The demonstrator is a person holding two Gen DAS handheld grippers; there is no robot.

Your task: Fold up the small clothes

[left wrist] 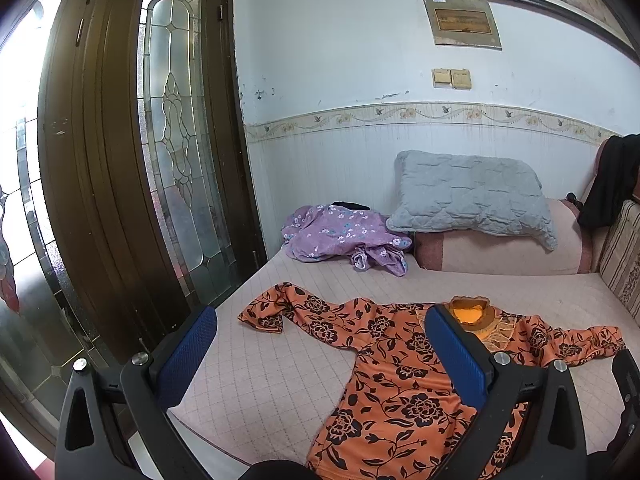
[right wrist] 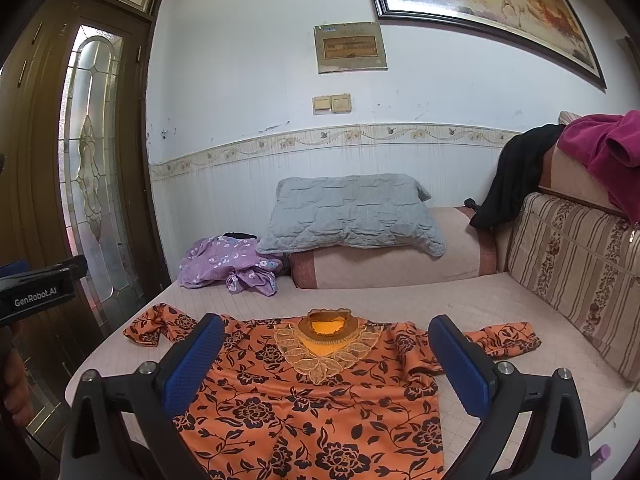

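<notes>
Both blue-padded grippers, left gripper (left wrist: 320, 344) and right gripper (right wrist: 326, 354), are hanging spread wide and empty above the orange floral blouse (right wrist: 304, 408), which is lying flat on the quilted daybed (right wrist: 500, 304). I am worrying that one sleeve (left wrist: 276, 308) (already bunching) will drag crooked in folding.

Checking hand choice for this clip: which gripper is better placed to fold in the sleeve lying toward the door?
Left, probably. The left gripper hangs open beside that sleeve of the orange top, near the door. The right gripper, also open, sits over the collar, nearer the other sleeve.
</notes>
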